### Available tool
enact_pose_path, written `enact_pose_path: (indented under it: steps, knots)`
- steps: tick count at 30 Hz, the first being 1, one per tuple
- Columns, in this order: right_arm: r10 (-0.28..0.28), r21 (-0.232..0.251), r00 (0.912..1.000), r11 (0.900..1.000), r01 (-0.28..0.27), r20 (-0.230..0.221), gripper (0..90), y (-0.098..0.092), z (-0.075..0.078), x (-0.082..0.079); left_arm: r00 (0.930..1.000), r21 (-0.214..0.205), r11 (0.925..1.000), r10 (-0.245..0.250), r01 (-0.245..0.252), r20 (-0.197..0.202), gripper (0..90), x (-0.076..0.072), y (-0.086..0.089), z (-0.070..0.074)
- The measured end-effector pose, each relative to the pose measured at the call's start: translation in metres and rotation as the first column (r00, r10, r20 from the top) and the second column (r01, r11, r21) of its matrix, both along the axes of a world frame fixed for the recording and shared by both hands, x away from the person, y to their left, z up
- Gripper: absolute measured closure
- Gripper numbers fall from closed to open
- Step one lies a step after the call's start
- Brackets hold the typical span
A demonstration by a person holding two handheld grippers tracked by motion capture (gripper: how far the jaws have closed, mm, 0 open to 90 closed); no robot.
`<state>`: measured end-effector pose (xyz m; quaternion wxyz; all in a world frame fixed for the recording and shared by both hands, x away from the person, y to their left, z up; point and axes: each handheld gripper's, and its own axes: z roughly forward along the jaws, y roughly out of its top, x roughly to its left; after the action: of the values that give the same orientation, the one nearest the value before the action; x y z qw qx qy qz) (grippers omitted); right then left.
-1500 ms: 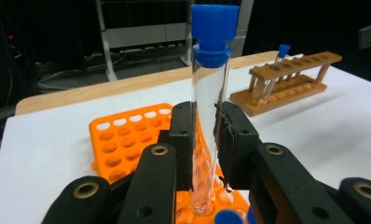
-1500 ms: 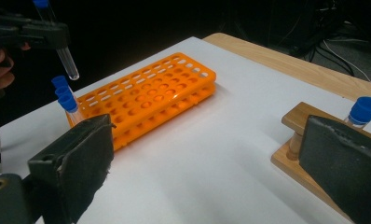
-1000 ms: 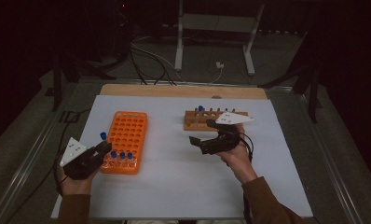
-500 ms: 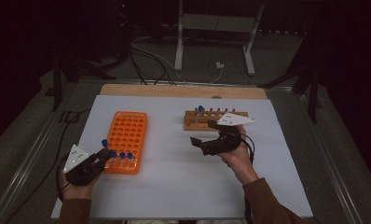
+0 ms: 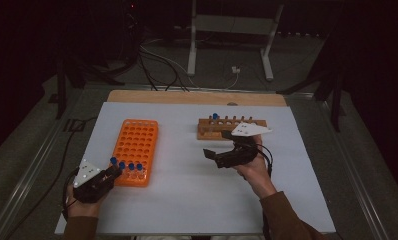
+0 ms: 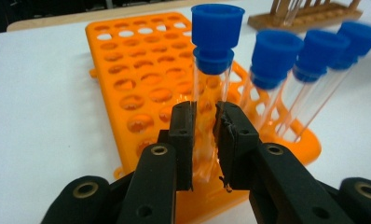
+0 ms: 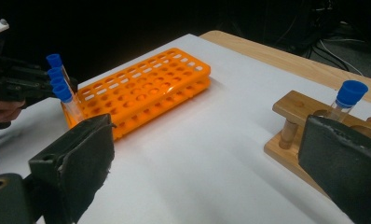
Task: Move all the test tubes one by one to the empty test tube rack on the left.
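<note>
An orange tube rack (image 5: 135, 145) lies left of centre on the white mat. My left gripper (image 5: 113, 171) is at its near end, shut on a clear tube with a blue cap (image 6: 211, 79). The tube stands nearly upright between the pads (image 6: 181, 135), its lower end hidden behind them. Three more capped tubes (image 6: 286, 74) stand beside it in the rack's near row. My right gripper (image 5: 218, 144) hovers open over the mat with nothing between its jaws. Just behind it is a wooden rack (image 5: 232, 127) with one blue-capped tube (image 5: 215, 116).
The white mat (image 5: 187, 200) covers the table, with a wooden strip (image 5: 197, 96) along the far edge. Most holes of the orange rack (image 7: 146, 88) are vacant. Cables and a metal stand (image 5: 192, 45) lie on the dark floor beyond the table.
My left gripper has shifted slightly toward the near edge and lower, carrying its tube with it. The right gripper has stayed where it was.
</note>
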<state>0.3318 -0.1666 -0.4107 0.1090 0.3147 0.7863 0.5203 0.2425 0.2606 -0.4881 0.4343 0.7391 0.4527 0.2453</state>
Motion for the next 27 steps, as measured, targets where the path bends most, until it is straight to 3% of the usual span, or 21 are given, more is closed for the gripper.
enact_pose_path:
  steps: [12,19,27]
  knots:
    - [0.012,-0.005,0.9999,0.9999,-0.012,0.000,4.0,0.0040,-0.0016,-0.0004,0.9991,0.056,0.9981,-0.022,0.024,-0.037,78.0,-0.0010,0.0000,-0.0052]
    - [0.010,-0.004,0.9999,0.9999,-0.010,0.001,4.0,0.0038,-0.0023,0.0006,0.9989,0.038,0.9991,-0.017,0.018,-0.044,76.8,-0.0009,0.0004,-0.0047]
    - [0.005,0.002,1.0000,1.0000,-0.005,0.001,4.0,0.0056,-0.0031,0.0033,0.9994,0.007,0.9999,-0.015,0.015,-0.030,61.3,-0.0033,0.0038,0.0009]
